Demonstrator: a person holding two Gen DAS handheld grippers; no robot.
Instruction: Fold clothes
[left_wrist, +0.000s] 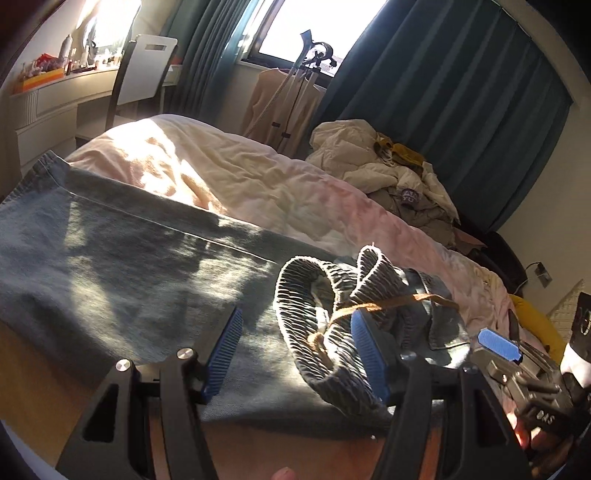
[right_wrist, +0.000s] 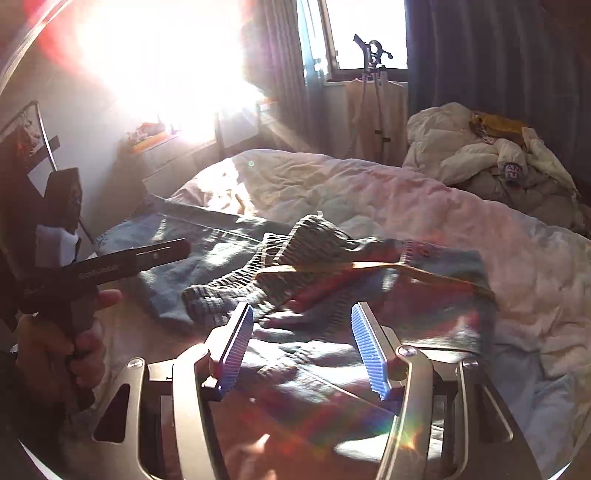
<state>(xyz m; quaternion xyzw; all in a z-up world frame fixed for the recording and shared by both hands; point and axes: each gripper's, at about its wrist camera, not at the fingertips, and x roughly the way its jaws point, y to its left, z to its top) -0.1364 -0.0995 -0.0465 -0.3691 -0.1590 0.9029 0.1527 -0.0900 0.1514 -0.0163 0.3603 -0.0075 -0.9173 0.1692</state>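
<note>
both wrist views look close across the jeans (left_wrist: 122, 236) bedward.

Sunlit bedroom: rumpled pale bed (left_wrist: 258, 177), teal curtains (left_wrist: 443, 92), bright window (left_wrist: 317, 26), white chair (left_wrist: 147, 70).

Denim trousers (left_wrist: 122, 258) on bed (left_wrist: 258, 173), left tongs (left_wrist: 295, 354) spread over waistband (left_wrist: 317, 317)
</note>
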